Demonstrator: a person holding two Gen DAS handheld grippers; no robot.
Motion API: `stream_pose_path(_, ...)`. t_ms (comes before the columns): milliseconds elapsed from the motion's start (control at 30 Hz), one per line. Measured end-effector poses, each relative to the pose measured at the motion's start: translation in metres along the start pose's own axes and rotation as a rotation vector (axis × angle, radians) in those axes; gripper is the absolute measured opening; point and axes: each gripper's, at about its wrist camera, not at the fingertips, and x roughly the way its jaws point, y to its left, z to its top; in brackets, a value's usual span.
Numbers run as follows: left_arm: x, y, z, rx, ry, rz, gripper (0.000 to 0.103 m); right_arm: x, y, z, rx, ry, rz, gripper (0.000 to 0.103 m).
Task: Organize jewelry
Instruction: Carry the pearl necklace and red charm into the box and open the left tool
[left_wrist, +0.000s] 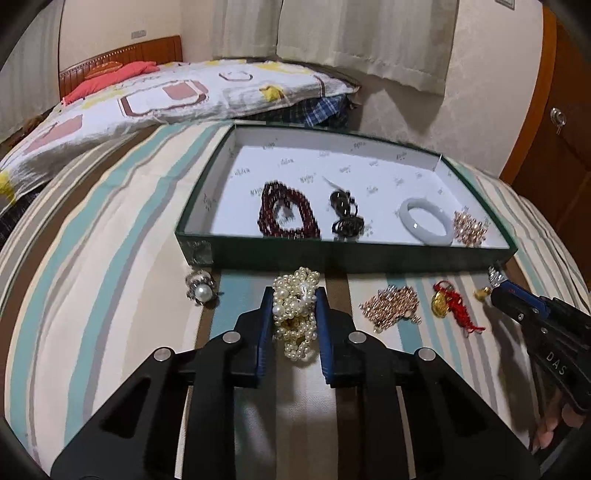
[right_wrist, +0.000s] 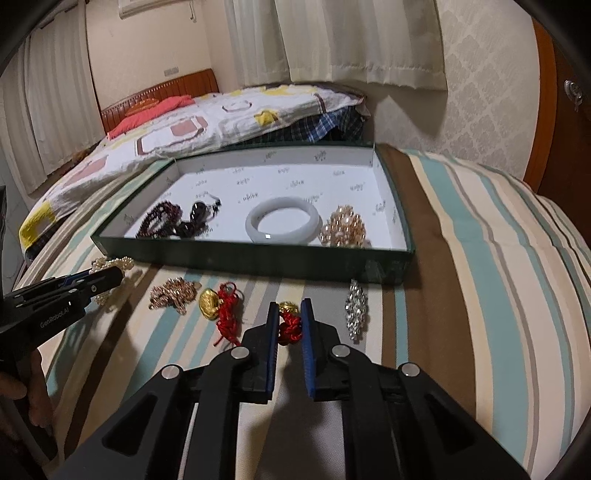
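Both grippers mid-pick, one piece each, off the striped bed (left_wrist: 122, 280) in front of the green tray (left_wrist: 369, 254). Left gripper (left_wrist: 294, 295): jaws straddle the pearl strand (left_wrist: 295, 314), blue pads touching the bundle on both sides; it looks pinched but not lifted, beads still lying on the cover. Right gripper (right_wrist: 290, 308): jaws closed down around the small gold charm with red knotted cord (right_wrist: 289, 321), cord squeezed between the pads. Already in the tray: dark red bead strand (left_wrist: 286, 214), black bead piece (left_wrist: 343, 210), white bangle (left_wrist: 426, 221), rose-gold cluster (left_wrist: 469, 227). Still loose on the bed: pearl ring (left_wrist: 201, 290), rose-gold chain pile (left_wrist: 391, 304), larger gold pendant on red cord (left_wrist: 448, 306), crystal brooch (right_wrist: 355, 314). Next, my read: lift both straight up, clear the near tray wall, then drop into bare floor toward the back. Pearl strand is loose and may trail or snag the rim. Charm grip is on cord only and may slip.
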Motion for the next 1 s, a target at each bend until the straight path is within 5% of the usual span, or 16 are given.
stream_pose_path(567,-0.046,-0.010,0.049,-0.002,-0.166,-0.043,0.021,-0.035,0.002,0.055,-0.024,-0.191,0.007,0.012)
stream_pose_path(1000,-0.003,-0.011,0.112,-0.020,-0.241,-0.016,0.021,0.000,-0.017,0.112,-0.043,-0.292,-0.019,0.012)
